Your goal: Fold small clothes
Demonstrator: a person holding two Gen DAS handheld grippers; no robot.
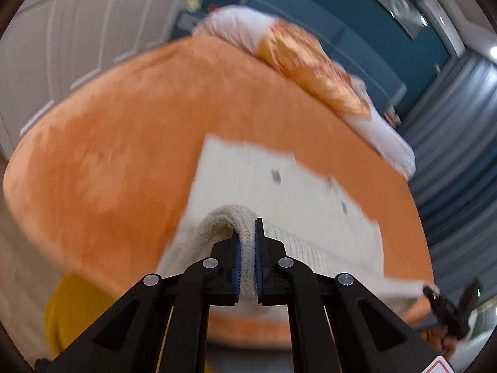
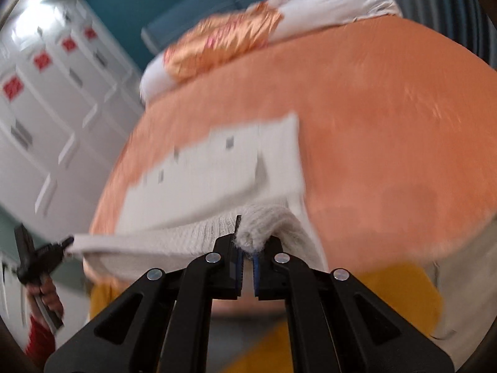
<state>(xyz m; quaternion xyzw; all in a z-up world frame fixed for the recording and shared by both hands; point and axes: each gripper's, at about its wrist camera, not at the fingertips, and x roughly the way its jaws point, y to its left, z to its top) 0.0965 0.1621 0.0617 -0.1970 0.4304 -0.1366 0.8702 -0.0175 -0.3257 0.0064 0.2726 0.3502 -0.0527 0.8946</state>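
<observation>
Both tongs clamped on one edge of a cream knit garment [image 1: 279, 192], which stretches ahead of them over an orange bed [image 1: 124, 143].

Left tongs [image 1: 247, 267] and right tongs [image 2: 247, 264] pinch thick folds; a slip or uneven pull could skew the fold. Pillows [image 1: 310, 62] lie beyond, white wardrobe doors [image 2: 46, 108] and a teal wall behind.

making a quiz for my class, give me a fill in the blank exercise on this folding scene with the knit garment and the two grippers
1. The left gripper is shut on the edge of a cream knit ____.
2. The right gripper pinches the same garment, so it is held by ____ grippers.
3. The garment hangs over a bed cover coloured ____.
4. At the far end of the bed lies a white ____.

Missing words: garment; two; orange; pillow
</observation>
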